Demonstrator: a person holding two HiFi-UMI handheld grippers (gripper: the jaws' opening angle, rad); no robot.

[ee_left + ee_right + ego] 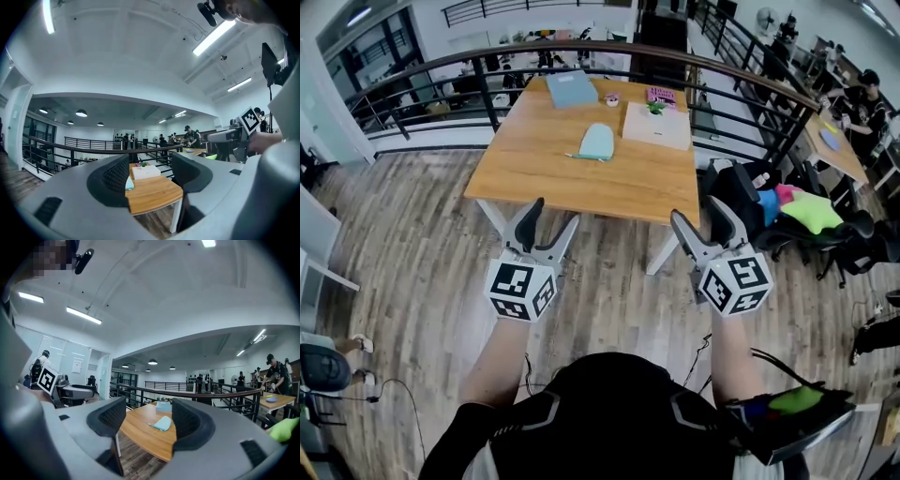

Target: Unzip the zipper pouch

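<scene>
Approach stage of the unzipping task. Person is standing on the wood-plank floor, short of the near edge of the rectangular light-wood table, and is holding both tools level, pointing toward it. Left grey two-jaw gripper is showing its jaws spread wide with nothing between them. Right grey two-jaw gripper is likewise gaping and empty, only the distant tabletop appearing in each gap.

Pale blue fabric zipper pouch is lying flat near the middle of the table, slightly toward its far edge, well apart from both grippers. Blue flat folder is resting by the far left corner. Pale flat box is sitting toward the far right corner, with a small potted plant at its far edge.

Pouch is appearing untouched; whether its zipper is closed is too small to tell. Judged from this, no step is done yet: reaching in, bracing the pouch, gripping the pull and drawing it along are all remaining.
</scene>
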